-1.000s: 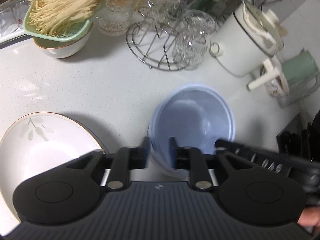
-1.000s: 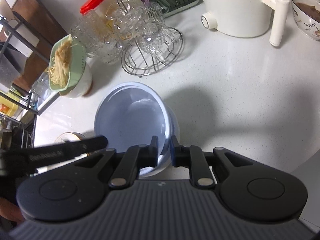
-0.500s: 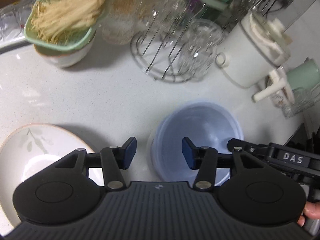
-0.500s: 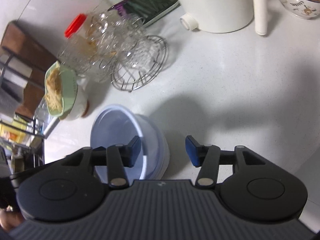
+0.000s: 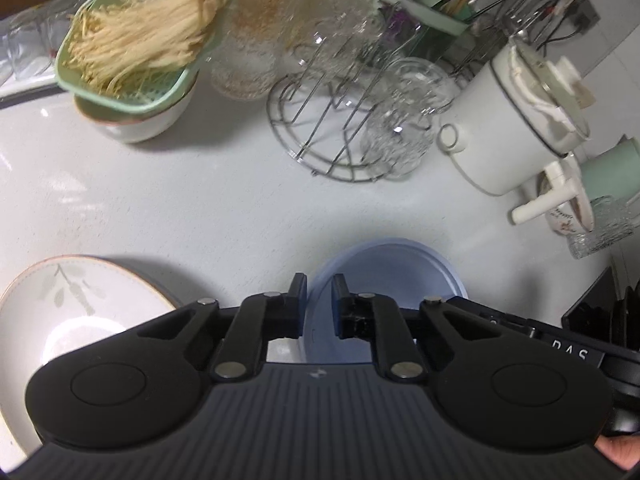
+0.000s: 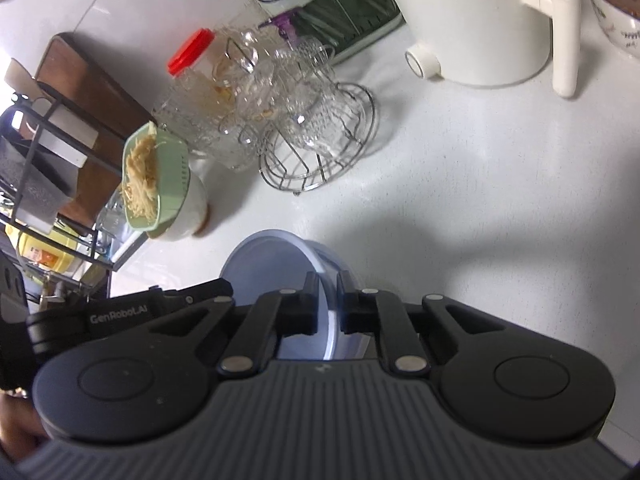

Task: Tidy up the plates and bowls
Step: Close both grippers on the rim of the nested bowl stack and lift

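Now the blue bowl [image 5: 384, 288] sits on the white counter [image 5: 200, 200], and you have both claws clamped on its rim: your left claw [image 5: 319, 300] has just closed on the near-left edge, your right claw [image 6: 327, 300] has just closed on the right edge. Just left of the bowl lies the leaf-patterned plate [image 5: 60, 320]; farther back stand the wire glass rack [image 5: 340, 120], the green strainer [image 5: 132, 60] of noodles and the white pot [image 5: 508, 128].
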Tool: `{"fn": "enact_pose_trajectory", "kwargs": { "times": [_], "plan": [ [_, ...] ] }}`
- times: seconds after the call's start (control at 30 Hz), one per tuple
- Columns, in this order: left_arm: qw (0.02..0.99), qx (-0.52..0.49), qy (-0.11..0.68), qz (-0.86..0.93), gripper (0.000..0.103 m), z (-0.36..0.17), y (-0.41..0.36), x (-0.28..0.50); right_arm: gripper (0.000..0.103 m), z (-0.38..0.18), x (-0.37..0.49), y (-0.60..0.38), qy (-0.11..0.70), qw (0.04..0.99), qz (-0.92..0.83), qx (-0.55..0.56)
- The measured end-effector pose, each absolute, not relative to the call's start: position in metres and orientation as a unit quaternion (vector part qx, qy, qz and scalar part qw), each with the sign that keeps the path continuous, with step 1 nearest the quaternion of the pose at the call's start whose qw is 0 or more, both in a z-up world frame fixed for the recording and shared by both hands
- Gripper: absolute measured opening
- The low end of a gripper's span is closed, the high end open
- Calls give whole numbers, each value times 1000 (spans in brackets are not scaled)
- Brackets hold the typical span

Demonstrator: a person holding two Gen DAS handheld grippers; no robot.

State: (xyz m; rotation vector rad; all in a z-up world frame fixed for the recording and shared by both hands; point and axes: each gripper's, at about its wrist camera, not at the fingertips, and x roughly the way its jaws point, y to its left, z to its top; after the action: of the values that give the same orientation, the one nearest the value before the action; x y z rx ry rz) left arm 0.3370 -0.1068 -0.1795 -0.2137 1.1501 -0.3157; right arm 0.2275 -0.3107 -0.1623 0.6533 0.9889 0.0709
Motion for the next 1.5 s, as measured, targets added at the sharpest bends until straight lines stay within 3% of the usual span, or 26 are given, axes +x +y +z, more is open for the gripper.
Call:
{"fn": "enact_pose_trajectory", "kwargs": {
  "times": [0.33, 0.4, 0.47, 0.53, 0.63, 1.03, 1.37, 1.5],
  "plan": [
    [819, -84, 546, -156, 15, -188, -111, 339, 15, -171, 225, -310, 458, 832, 6, 314],
    [818, -82, 548, -156, 16, -189, -110, 339, 21, -171, 223, -311, 452, 834, -5, 315],
    [813, -81, 555, -159, 24, -192, -110, 340, 46, -174, 221, -314, 450, 829, -9, 331],
    [809, -87, 559, -162, 38, -197, -109, 340, 53, -179, 219, -319, 446, 822, -7, 355],
    [804, -94, 563, -165, 45, -202, -105, 338, 53, -185, 213, -321, 439, 814, -5, 381],
    [791, -128, 574, -169, 46, -211, -96, 344, 52, -205, 212, -312, 453, 792, 15, 409],
    [791, -111, 580, -162, 32, -220, -110, 344, 32, -216, 212, -317, 468, 778, 10, 420],
    [794, -112, 575, -160, 26, -220, -112, 342, 30, -219, 212, -319, 470, 775, 17, 423]
  ]
}}
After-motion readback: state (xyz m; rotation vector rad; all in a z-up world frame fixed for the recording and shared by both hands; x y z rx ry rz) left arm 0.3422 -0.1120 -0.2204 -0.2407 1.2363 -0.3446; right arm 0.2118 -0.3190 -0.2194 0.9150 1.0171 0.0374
